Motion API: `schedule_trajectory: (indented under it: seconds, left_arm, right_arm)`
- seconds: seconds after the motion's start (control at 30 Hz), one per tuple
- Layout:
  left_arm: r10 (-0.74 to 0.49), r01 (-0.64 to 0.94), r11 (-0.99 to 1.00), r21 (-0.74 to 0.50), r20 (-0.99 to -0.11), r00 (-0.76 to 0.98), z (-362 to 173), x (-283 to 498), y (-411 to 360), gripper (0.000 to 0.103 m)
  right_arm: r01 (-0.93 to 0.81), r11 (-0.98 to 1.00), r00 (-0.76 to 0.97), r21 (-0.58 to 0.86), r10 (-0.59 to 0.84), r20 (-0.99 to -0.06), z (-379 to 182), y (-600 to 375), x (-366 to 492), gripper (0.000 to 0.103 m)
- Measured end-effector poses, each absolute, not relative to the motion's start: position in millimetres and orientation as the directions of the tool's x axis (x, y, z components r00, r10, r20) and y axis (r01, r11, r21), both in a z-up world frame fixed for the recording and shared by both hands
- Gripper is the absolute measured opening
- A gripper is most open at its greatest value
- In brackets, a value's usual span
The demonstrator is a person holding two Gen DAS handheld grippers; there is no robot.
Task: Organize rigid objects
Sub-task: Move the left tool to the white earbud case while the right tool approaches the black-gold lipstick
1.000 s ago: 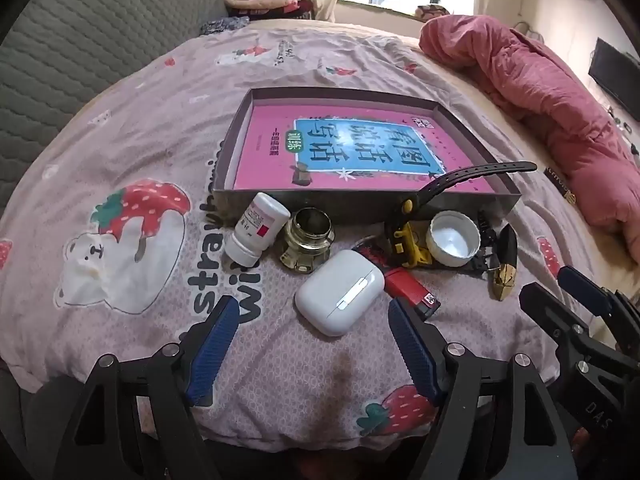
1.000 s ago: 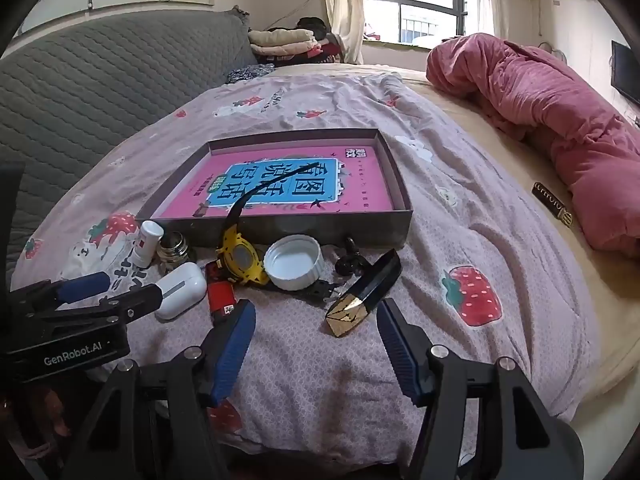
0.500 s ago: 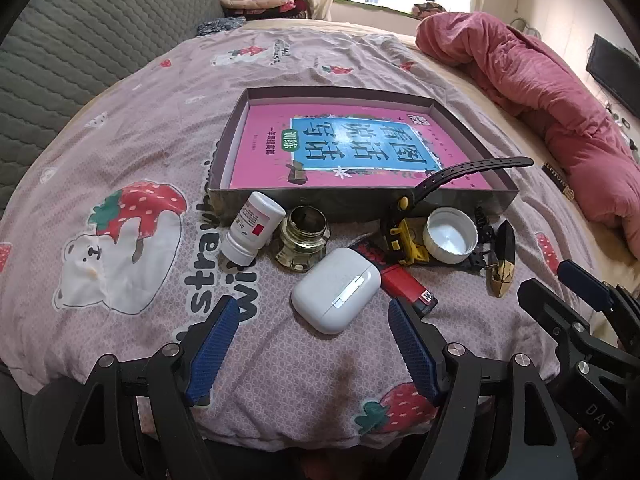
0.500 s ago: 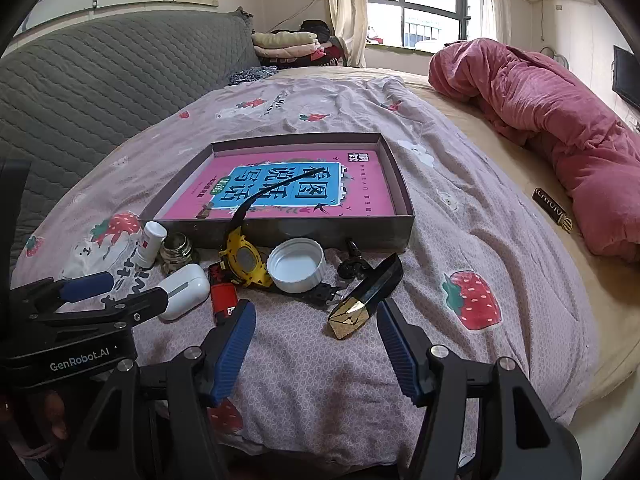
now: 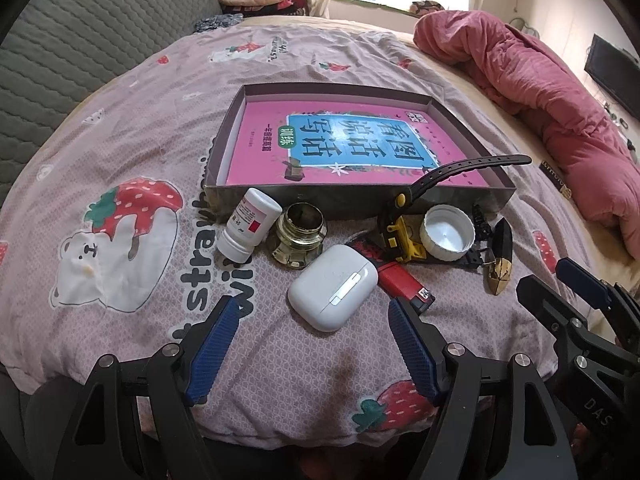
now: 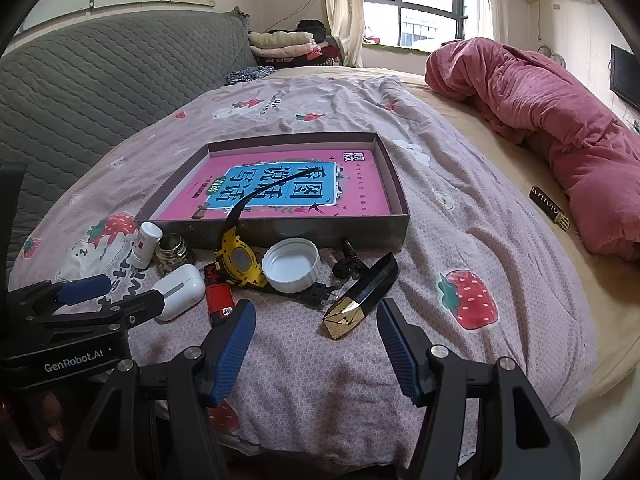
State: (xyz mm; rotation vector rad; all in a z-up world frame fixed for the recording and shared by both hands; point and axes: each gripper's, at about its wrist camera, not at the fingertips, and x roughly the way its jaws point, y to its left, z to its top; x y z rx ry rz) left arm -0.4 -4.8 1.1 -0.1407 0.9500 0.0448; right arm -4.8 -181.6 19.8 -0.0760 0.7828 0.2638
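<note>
- the shallow dark box [image 5: 352, 200] lies on the pink strawberry bedsheet [image 5: 120, 184]; inside it there is only a pink book with a blue title panel [image 5: 352, 148], lying flat and filling most of the bottom.
- the other things are all outside, in a row just in front of the near wall of the box.
- at the left end of this wall a small white medicine bottle [image 5: 250, 230] lies tilted, and a glass jar [image 5: 298, 236] without lid stands just beside it; if something is in the jar i cannot tell.
- in front of the middle of the wall lies a white earbud case [image 5: 332, 292], touching a red lighter [image 5: 400, 282].
- a yellow watch [image 5: 400, 236] lies close to the wall, and its black strap [image 5: 472, 168] rises over the box edge.
- a white bottle cap [image 5: 446, 232] lies open side up, beside the watch, and a black and gold tube [image 5: 500, 264] lies toward the right end of the wall.
- the left gripper [image 5: 312, 340] has its blue fingers spread wide and holds nothing; the earbud case lies just ahead of it, between the finger lines, not touched.
- the right gripper [image 6: 316, 344] is also spread wide and empty; the black and gold tube [image 6: 362, 296] lies just ahead of it, nearer to its right finger.
</note>
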Motion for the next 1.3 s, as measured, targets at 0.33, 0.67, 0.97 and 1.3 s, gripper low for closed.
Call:
schedule_trajectory:
  seconds: [0.33,0.67,0.97,1.3]
  left_arm:
    - [-0.017,-0.104,0.990,-0.096,-0.809,0.587,2.2,-1.9,-6.1,0.078]
    - [-0.019,-0.110,0.989,-0.101,-0.815,0.579,2.3,-1.0,-3.1,0.078]
    - [-0.028,-0.119,0.986,-0.115,-0.826,0.562,-2.3,1.9,-1.4,0.078]
    - [-0.101,-0.110,0.976,-0.186,-0.842,0.530,-12.0,6.0,3.5,0.078]
  right_arm:
    - [-0.262,0.965,0.677,0.027,0.203,-0.707,19.2,-181.1,-4.6,0.063]
    - [-0.261,0.965,0.676,0.028,0.204,-0.708,18.9,-181.5,-4.7,0.063]
    - [-0.244,0.969,0.674,0.037,0.197,-0.712,16.9,-184.9,-3.8,0.063]
    - [-0.232,0.972,0.670,0.048,0.195,-0.716,15.8,-188.6,-2.8,0.063]
